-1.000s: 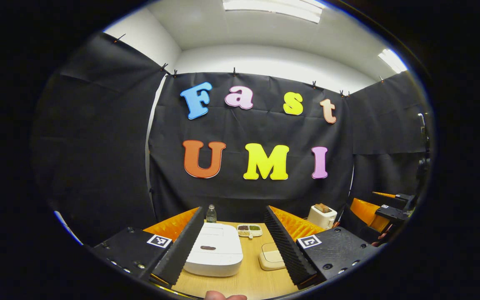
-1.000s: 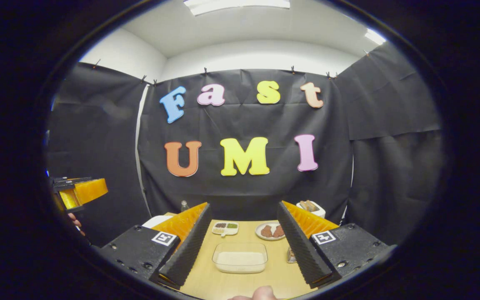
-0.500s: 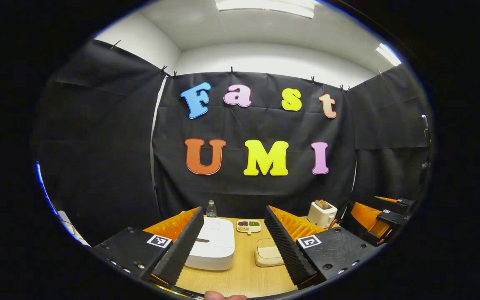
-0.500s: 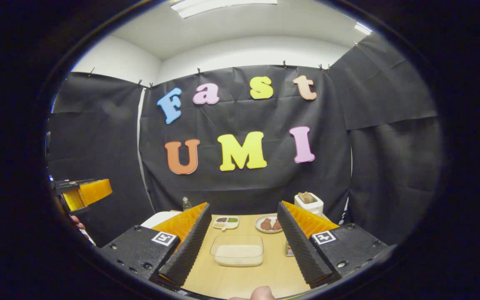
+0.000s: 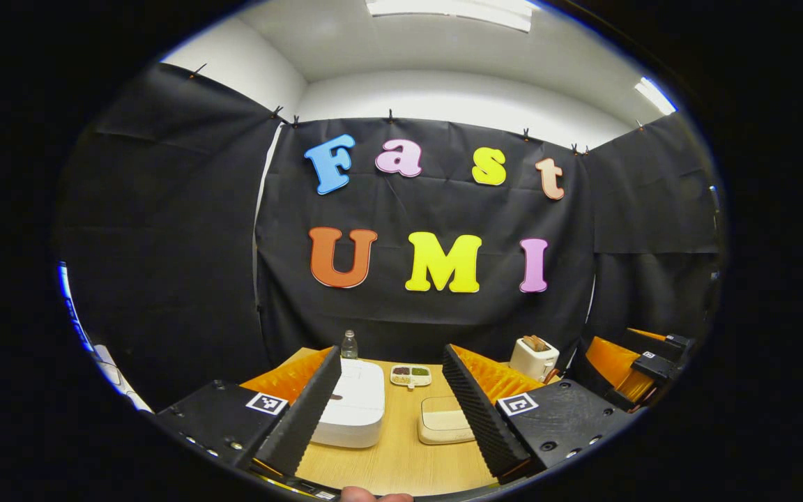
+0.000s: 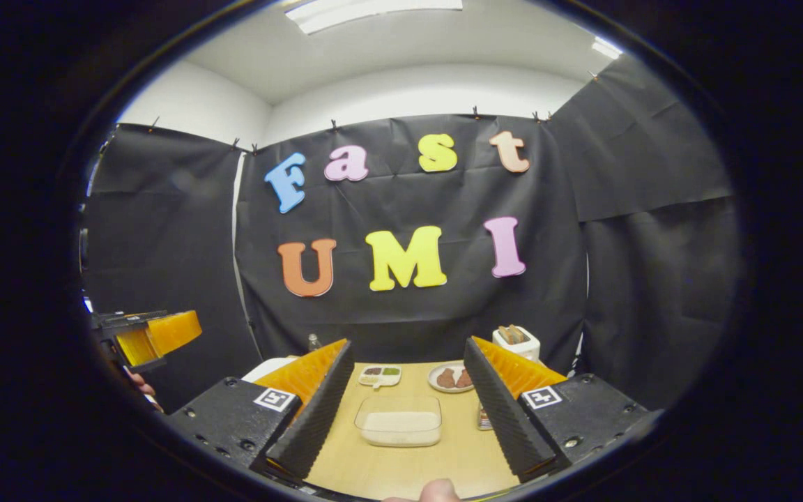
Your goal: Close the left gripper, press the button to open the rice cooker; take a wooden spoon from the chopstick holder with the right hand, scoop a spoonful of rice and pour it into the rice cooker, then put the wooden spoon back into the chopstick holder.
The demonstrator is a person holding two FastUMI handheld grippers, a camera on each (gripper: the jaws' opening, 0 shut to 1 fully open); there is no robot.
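Note:
The white rice cooker [image 5: 354, 408] stands with its lid shut on the wooden table [image 5: 401, 464], a dark button [image 5: 336, 397] on top. My left gripper [image 5: 391, 357] is open, above and short of the cooker, touching nothing. A clear container of rice [image 6: 399, 421] lies straight ahead between the fingers of my open right gripper [image 6: 408, 348]. The same rice container [image 5: 445, 422] sits right of the cooker. A metal chopstick holder [image 6: 485, 420] peeks out behind the right finger, mostly hidden. The cooker's edge [image 6: 267, 367] appears at the left.
At the table's back stand a small bottle [image 5: 349, 344], a divided dish of grains [image 5: 410, 376], a white toaster [image 5: 531, 358] and a plate of brown food [image 6: 450, 378]. The other gripper shows off to the side in each view [image 5: 642, 362] [image 6: 154, 335].
The left gripper has drawn back from the rice cooker, which now looks smaller and farther off. The right gripper has shifted only slightly. Both stay open.

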